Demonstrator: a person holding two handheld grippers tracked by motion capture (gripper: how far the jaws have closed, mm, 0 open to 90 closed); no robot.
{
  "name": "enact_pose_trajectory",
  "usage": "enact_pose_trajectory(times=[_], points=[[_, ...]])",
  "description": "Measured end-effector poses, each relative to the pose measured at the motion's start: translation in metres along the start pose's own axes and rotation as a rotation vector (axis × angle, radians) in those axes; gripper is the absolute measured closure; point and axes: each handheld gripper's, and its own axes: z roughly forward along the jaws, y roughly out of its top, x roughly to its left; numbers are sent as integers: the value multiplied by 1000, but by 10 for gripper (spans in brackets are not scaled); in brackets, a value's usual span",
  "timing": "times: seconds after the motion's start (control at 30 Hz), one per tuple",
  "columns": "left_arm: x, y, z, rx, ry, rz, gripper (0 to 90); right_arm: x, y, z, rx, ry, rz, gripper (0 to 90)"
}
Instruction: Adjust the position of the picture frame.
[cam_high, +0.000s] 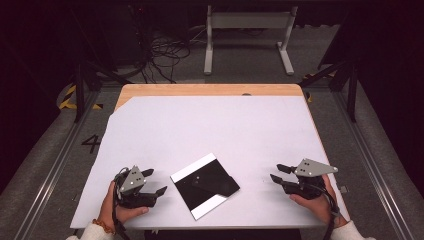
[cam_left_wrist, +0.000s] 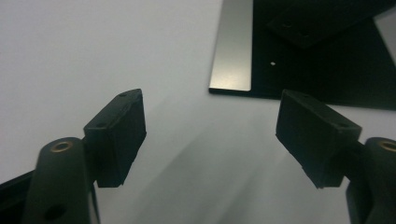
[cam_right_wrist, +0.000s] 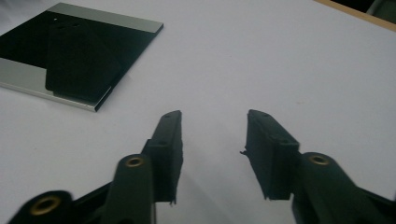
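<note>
My left gripper is spread, empty. My right gripper too. The black plate lies between them, touching neither.

On the table, the plate lies near your edge with a smaller piece on top. Your left claw sits left of it, your right claw well apart to its right.
</note>
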Motion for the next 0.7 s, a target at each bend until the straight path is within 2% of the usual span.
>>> enact_pose_trajectory(times=[0.03,0.07,0.17,0.27,0.33,0.4,0.47,0.53,0.7], points=[[0,0,0,0,0,0,277,0,0,0,0,0,0,609],[-2,1,0,18,17,7,288,0,0,1,12,10,-3,653],[-4,2,-1,19,19,9,333,0,1,1,16,14,-6,702],[-6,3,0,40,12,9,348,1,2,4,20,23,-10,752],[-6,4,1,36,-2,5,355,3,2,6,33,28,-14,759],[-8,5,2,56,-15,3,421,4,2,8,36,21,-16,786],[-11,5,4,80,-43,31,482,4,3,10,38,22,-17,809],[-14,6,6,95,-63,43,608,6,4,11,36,31,-17,854],[-21,8,11,132,-100,75,826,14,10,19,43,73,-30,900]])
